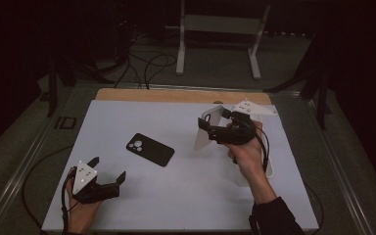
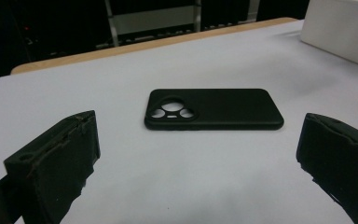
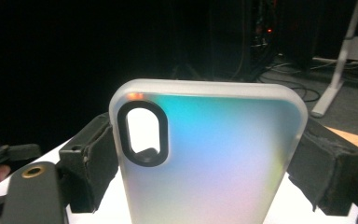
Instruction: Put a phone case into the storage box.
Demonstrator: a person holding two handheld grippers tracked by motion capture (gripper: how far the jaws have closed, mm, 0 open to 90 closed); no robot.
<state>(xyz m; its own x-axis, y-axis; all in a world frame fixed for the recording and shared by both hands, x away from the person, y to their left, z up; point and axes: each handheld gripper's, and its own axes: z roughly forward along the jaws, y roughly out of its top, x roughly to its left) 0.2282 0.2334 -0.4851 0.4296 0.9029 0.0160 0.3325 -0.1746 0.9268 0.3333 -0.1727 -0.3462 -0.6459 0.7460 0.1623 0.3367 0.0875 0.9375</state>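
From the high view, the left gripper rests low over the near left part of the white tabletop, its fingers spread with nothing between them. A black phone case lies flat on the tabletop, back side up, ahead of those fingers and apart from them. The left gripper view brings that case close: it lies crosswise straight ahead of the two spread fingers, its round camera cut-out toward the left finger, and bare tabletop separates it from both. A white box sits at the far right corner of that view.

The right gripper is held up above the far right part of the tabletop, its fingers pinching a frosted translucent phone case that stands upright on edge. The right gripper view shows what the high view cannot: the frosted case sits between the two fingers, which press on its long side edges, its oval black-rimmed camera opening lies next to the left finger, and its surface carries a blue-to-pink sheen.
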